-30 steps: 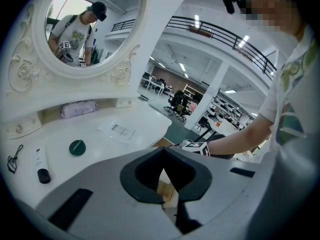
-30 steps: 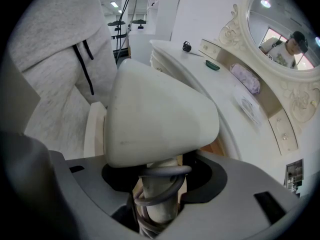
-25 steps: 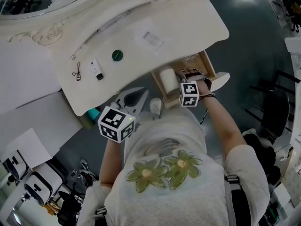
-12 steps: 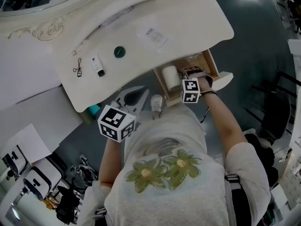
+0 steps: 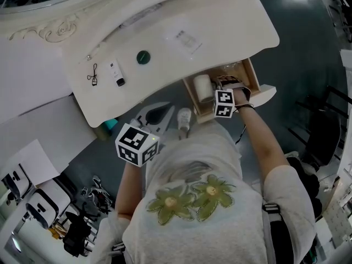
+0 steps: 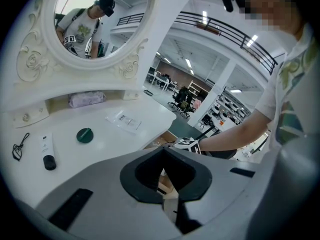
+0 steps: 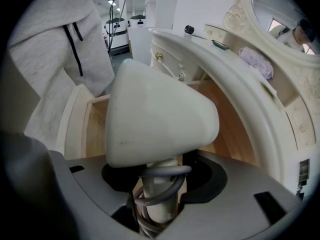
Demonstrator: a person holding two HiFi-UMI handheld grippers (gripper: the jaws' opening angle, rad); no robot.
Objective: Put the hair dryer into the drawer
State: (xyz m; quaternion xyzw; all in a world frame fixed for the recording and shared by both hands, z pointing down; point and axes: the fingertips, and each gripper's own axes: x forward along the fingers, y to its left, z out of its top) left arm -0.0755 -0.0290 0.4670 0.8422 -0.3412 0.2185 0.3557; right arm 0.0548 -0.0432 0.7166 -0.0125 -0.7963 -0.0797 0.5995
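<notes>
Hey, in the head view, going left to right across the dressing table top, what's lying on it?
small black wire tool → white tube with a black cap → dark green round lid → clear packet

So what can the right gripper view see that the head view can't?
Only the right gripper view shows the grey cord wound round the hair dryer handle, with the right gripper shut on it, and a grey hoodie hanging nearby. Only the head view shows the left gripper and the person's flowered shirt. Both show the hair dryer at the open drawer.
</notes>
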